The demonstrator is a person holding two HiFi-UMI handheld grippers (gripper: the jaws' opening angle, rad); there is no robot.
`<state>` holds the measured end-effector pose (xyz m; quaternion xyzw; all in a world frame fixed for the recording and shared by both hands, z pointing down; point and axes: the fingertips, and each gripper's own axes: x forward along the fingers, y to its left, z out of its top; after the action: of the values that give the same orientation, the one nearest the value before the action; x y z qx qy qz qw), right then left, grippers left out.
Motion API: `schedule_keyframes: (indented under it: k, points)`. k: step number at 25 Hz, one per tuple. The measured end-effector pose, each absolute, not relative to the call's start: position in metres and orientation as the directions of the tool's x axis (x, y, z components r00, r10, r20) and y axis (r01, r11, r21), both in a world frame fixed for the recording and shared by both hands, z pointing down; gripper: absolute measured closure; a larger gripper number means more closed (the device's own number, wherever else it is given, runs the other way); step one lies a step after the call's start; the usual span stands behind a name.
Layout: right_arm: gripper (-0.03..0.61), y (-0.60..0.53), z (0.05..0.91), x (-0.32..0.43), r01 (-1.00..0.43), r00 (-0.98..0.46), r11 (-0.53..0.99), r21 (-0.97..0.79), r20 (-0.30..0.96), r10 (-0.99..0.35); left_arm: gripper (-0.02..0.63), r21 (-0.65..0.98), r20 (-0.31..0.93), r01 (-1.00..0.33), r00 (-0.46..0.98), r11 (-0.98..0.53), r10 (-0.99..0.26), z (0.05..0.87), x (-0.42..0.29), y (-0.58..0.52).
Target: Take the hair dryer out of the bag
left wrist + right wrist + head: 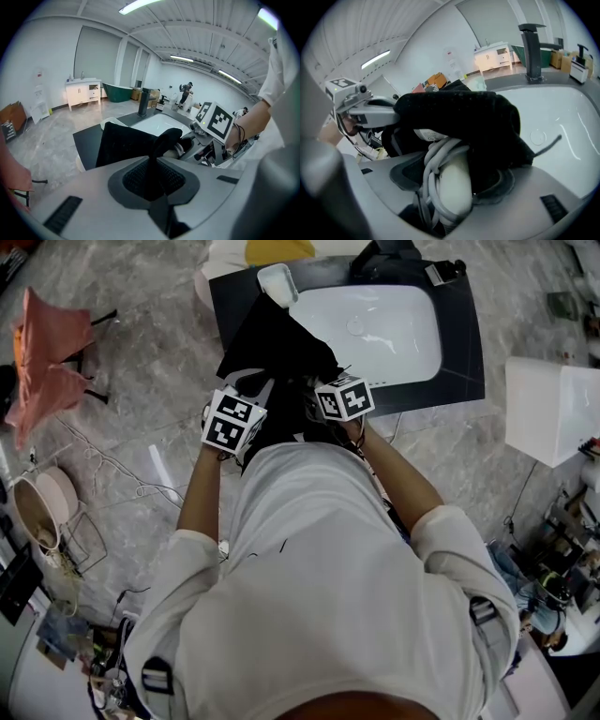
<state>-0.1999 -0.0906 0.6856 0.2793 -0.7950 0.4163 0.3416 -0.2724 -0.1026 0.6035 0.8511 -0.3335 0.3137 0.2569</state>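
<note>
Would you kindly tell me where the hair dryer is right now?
In the right gripper view, the hair dryer is clamped between the jaws of the right gripper, its top inside the bag, with the sink just beyond.

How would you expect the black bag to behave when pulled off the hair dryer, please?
Probably floppy: the black bag drapes and folds where the left gripper pinches it. Likely light, since that pinch props a fold. It might snag on the cord round the hair dryer.
</note>
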Motion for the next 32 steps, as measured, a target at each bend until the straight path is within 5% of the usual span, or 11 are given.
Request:
schedule_keyframes:
  k: [4,9,24,32]
  points:
    - [0.299,-0.086,0.685,-0.197,-0.702,-0.612,0.546,-0.458,0.779,-0.133,0.561,0.22,0.711,-0.753,0.56,-0.621,-0.427,0.601,-0.276,-0.106]
    - [0.299,-0.082,0.678,-0.188,-0.701,-0.674,0.409,-0.584,0.73,-0.113,0.561,0.177,0.724,-0.745,0.541,-0.643,-0.428,0.597,-0.272,-0.103]
    - [0.299,-0.059,0.673,-0.176,-0.617,-0.727,0.478,-0.625,0.686,-0.041,0.548,0.2,0.727,-0.801,0.507,-0.564,-0.463,0.602,-0.287,-0.11]
    - [0.299,-0.059,0.662,-0.174,-0.589,-0.793,0.326,-0.74,0.606,-0.057,0.554,0.171,0.736,-0.799,0.493,-0.577,-0.464,0.599,-0.287,-0.109]
